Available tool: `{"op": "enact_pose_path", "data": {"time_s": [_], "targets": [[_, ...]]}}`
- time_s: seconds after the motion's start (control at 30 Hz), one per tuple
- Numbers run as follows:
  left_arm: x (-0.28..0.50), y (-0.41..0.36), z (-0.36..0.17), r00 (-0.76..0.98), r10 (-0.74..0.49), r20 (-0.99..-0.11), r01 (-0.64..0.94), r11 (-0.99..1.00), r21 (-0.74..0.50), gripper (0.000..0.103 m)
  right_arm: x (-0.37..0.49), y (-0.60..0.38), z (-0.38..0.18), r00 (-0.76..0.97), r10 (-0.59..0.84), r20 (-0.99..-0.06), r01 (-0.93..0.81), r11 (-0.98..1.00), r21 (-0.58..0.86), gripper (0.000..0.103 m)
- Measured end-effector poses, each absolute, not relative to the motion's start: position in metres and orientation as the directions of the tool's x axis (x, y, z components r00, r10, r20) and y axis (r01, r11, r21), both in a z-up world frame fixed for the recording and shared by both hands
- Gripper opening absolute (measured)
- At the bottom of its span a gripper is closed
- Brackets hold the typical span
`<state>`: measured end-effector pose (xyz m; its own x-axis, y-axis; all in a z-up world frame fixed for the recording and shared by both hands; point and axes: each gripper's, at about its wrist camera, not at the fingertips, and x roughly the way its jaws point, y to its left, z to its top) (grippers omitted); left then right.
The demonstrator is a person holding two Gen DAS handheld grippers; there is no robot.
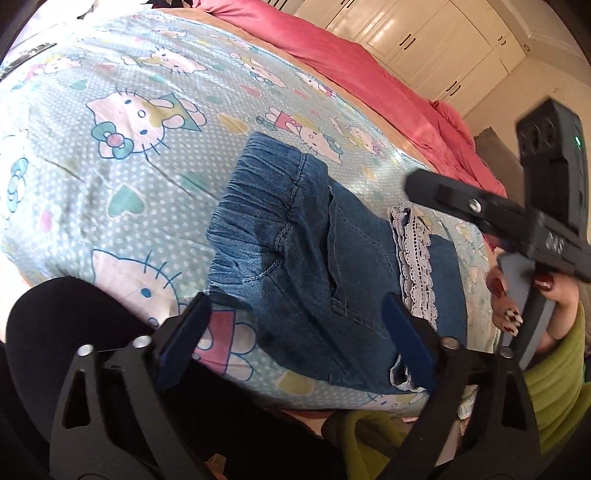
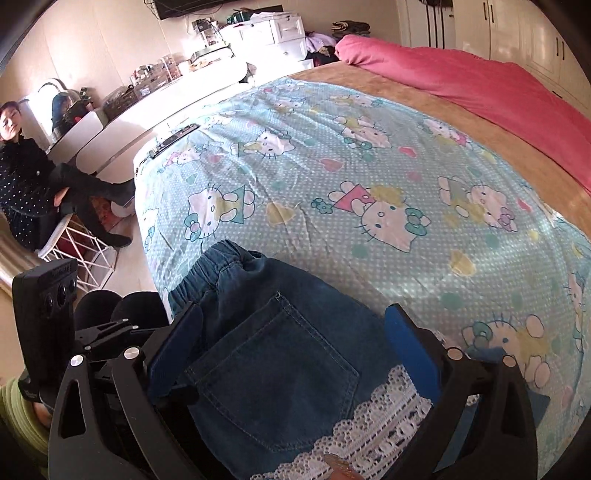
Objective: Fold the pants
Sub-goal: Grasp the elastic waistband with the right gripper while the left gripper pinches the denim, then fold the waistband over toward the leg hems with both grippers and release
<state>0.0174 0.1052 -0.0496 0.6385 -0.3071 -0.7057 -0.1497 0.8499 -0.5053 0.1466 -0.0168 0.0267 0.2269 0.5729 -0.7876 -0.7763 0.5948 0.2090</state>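
Small blue denim pants [image 1: 314, 258] with white lace trim [image 1: 415, 258] lie folded on the Hello Kitty bedsheet [image 1: 110, 155], waistband pointing up-left. My left gripper [image 1: 295, 332] is open and empty, hovering over the pants' lower edge. The right gripper's body [image 1: 517, 218] shows at the right of this view, held in a hand with red nails. In the right wrist view the pants [image 2: 273, 369] fill the bottom, back pocket up, lace trim [image 2: 373, 435] near me. My right gripper [image 2: 295, 343] is open and empty above them.
A pink quilt [image 2: 480, 85] lies along the far side of the bed. White wardrobes [image 1: 424, 33] stand behind it. A person [image 2: 26, 177] sits at the left beside the bed near a cluttered white counter [image 2: 177, 85]. The bed's left edge [image 2: 147, 229] is close to the pants.
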Motion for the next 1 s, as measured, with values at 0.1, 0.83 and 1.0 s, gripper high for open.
{"op": "enact_pose_path", "data": {"time_s": [0.1,0.83,1.0], "targets": [[0.021,0.107,-0.055,0.639,-0.311,-0.703,-0.158,0.842,-0.516,0.069,0.153,0.009,0.018,0.195,0.563,-0.803,-0.802,0.563,0.199,0.098],[0.019,0.113,-0.046,0.661,-0.322,-0.678,-0.14,0.834,-0.534,0.082,0.163,0.018,0.013,-0.056,0.708,-0.704,-0.814,0.376,0.443,0.033],[0.028,0.089,-0.041,0.639,-0.374,-0.673,-0.064,0.845,-0.531,0.091,0.161,-0.029,0.043,-0.034,0.772,-0.634,-0.812,0.349,0.468,0.033]]}}
